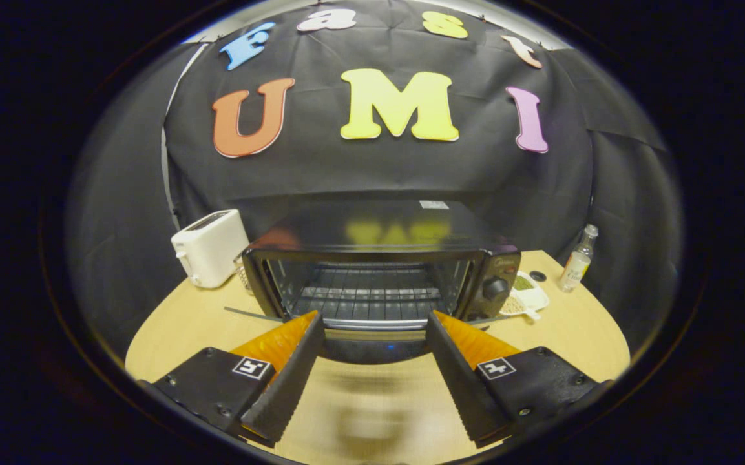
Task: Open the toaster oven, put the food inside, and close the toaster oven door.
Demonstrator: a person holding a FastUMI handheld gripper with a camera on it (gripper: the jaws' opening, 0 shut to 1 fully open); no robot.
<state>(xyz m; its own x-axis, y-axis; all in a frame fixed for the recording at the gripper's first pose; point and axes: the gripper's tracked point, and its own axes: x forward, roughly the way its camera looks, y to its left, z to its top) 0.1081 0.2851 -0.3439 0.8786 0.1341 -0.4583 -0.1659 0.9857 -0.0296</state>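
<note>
the gripper (372, 336) hung with fingers spread wide and empty, the toaster oven (378, 271) sitting straight ahead, its door (372, 345) dropped open crosswise just beyond the tips, rack exposed, food likely off to the right.

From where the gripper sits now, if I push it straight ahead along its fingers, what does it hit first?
Probably the toaster oven: its lowered door lies just ahead of the open gripper, nothing between the fingers. The wire rack is beyond it. Depth is uncertain.
</note>
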